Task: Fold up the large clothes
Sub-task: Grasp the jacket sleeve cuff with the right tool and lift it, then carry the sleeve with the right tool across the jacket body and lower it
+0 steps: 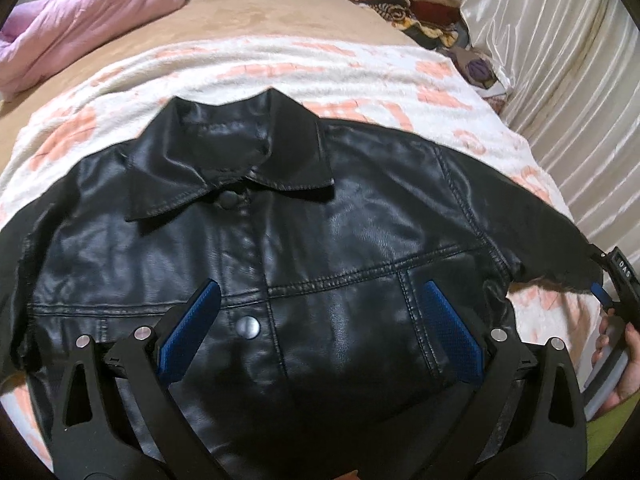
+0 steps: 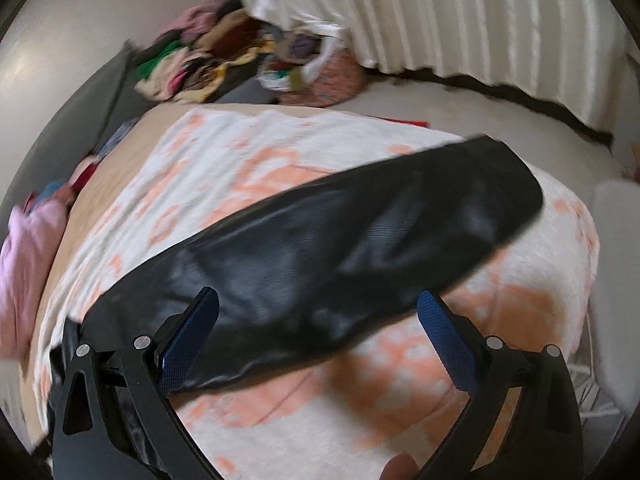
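The jacket (image 1: 328,248) under the left gripper (image 1: 320,320) looks like glossy, smooth black leather; the blanket (image 1: 240,68) beyond is fuzzy cloth; the gripper's blue pads (image 1: 448,328) are textured.

A bed (image 1: 248,20) with a tan sheet is filling most of the room, a white blanket with peach patches (image 1: 360,80) lying across it. A pink quilt (image 1: 80,20) is sitting bunched at its far left corner. Pale pleated curtains (image 2: 460,20) are hanging along the right side, catching soft daylight. A heap of mixed clothes (image 2: 200,60) is resting beside a woven basket (image 2: 332,80) on the pale floor (image 2: 460,112).
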